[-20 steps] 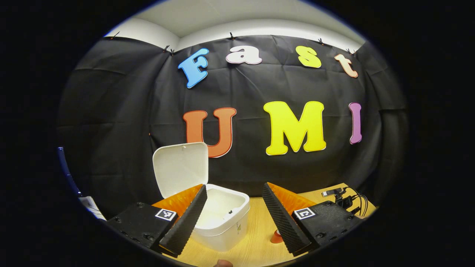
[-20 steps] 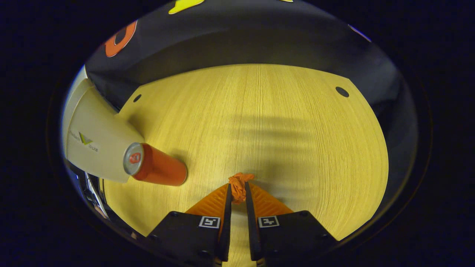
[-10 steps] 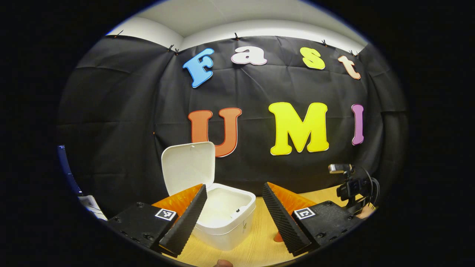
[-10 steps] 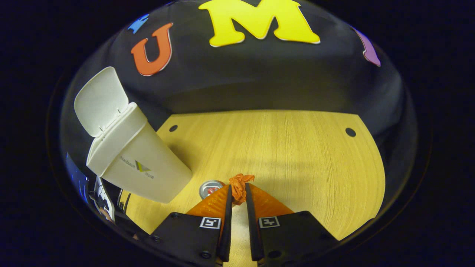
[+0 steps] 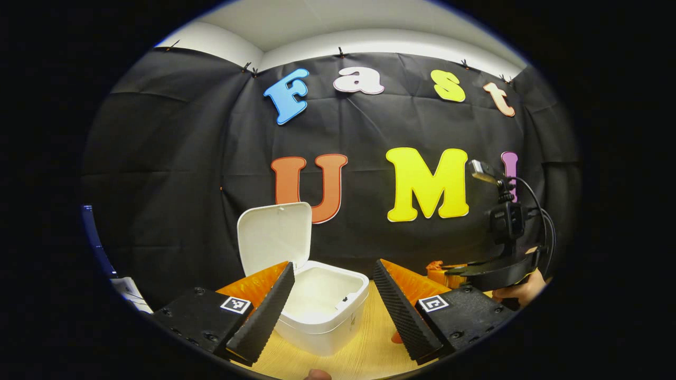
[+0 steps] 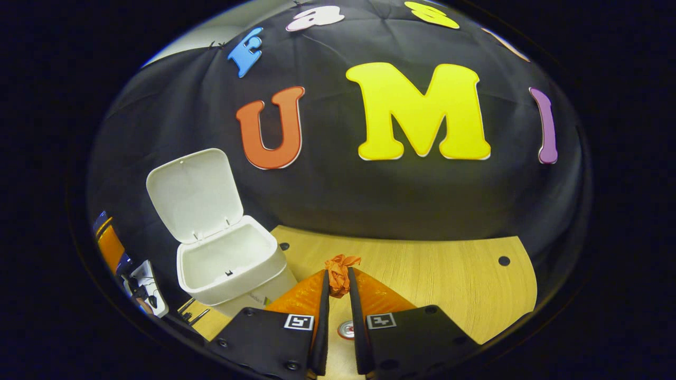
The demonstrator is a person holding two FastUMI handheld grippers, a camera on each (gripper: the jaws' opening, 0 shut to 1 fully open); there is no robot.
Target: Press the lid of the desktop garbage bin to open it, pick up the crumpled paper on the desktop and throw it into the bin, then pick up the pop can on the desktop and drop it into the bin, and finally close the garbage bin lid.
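While right gripper (image 6: 338,295) jaws pinch crumpled paper (image 6: 338,274) — left gripper (image 5: 332,303) jaws spread.

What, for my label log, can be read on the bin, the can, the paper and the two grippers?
Bin: small print on its front, too small and partly hidden to read.
Pop can: red mark on its top, too small to read.
Crumpled paper: none.
Left gripper and right gripper: square coded markers, no words.
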